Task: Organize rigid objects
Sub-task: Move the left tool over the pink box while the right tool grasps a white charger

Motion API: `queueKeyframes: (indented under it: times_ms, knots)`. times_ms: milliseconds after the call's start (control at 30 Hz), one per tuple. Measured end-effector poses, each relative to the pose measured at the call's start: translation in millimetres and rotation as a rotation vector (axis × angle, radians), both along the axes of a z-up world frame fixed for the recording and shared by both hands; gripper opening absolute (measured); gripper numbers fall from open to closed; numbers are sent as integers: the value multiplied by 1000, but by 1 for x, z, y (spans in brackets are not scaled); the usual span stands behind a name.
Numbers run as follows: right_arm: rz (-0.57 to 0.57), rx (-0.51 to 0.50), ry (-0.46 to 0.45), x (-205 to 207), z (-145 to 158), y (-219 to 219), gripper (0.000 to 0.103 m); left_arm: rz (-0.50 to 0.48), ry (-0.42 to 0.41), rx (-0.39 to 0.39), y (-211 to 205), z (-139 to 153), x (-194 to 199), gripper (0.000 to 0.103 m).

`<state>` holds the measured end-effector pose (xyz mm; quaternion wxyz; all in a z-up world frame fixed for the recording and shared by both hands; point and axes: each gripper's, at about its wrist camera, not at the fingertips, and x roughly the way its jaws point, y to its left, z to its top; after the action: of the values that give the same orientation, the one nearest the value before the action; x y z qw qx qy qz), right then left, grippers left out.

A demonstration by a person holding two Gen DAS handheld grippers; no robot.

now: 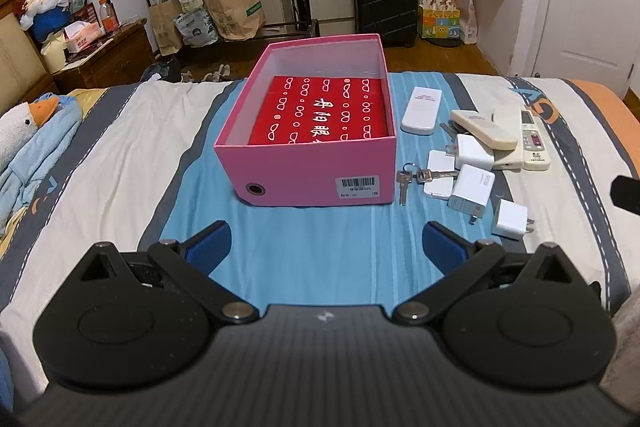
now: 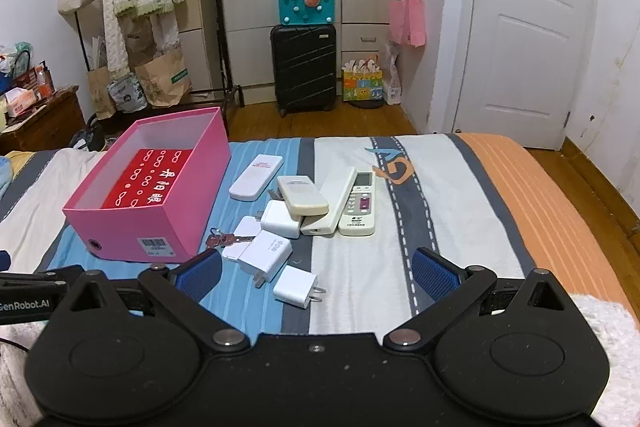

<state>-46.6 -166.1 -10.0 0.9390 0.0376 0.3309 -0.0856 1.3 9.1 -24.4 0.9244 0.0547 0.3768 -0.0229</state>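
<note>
Foreground: left gripper [image 1: 326, 245] and right gripper [image 2: 316, 273], both spread wide and holding nothing, above the striped bed [image 2: 460, 187]. Centre frame: white chargers [image 2: 297, 287], keys [image 2: 218, 239] and remotes [image 2: 359, 203] clustered just right of the open pink box [image 1: 304, 171].

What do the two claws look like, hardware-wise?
Both match: the left claw and right claw have matte black bodies, round pivot housings, silver rivets, triangular cutouts and ribbed blue pads. The right wrist view shows white "GenRobot.AI" lettering on a black bar and a fuzzy white sleeve.
</note>
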Motion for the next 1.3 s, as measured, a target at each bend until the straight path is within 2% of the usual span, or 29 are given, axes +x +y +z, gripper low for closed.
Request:
queueKeyframes:
  times_ms: [133,300,433,567,667,800,933,1067,1200,1300]
  knots:
    - [74,36,14,13,1,-3,102,-19,-7,12,2,4,5,103]
    - [171,-25,40,35,10,-1,102,-63,11,-9,7,13,18,103]
    - [259,16,69,56,18,-9,101,-92,23,-31,14,23,38,103]
    - [265,80,104,86,17,-26,101,-117,16,-71,28,39,71,103]
    - [252,103,195,120,5,-37,99,-120,17,-79,39,49,104,103]
    - [244,182,352,164,-21,-42,95,-138,51,-72,47,55,156,103]
    - [267,257,480,195,-53,-30,94,-107,84,-46,54,48,205,103]
    - [218,359,602,220,-82,-23,89,-115,170,-76,64,29,246,100]
    - [156,411,646,233,-110,-19,88,-41,191,-96,85,2,261,98]
    - [137,411,666,235,-125,-18,87,2,216,-123,104,-23,268,93]
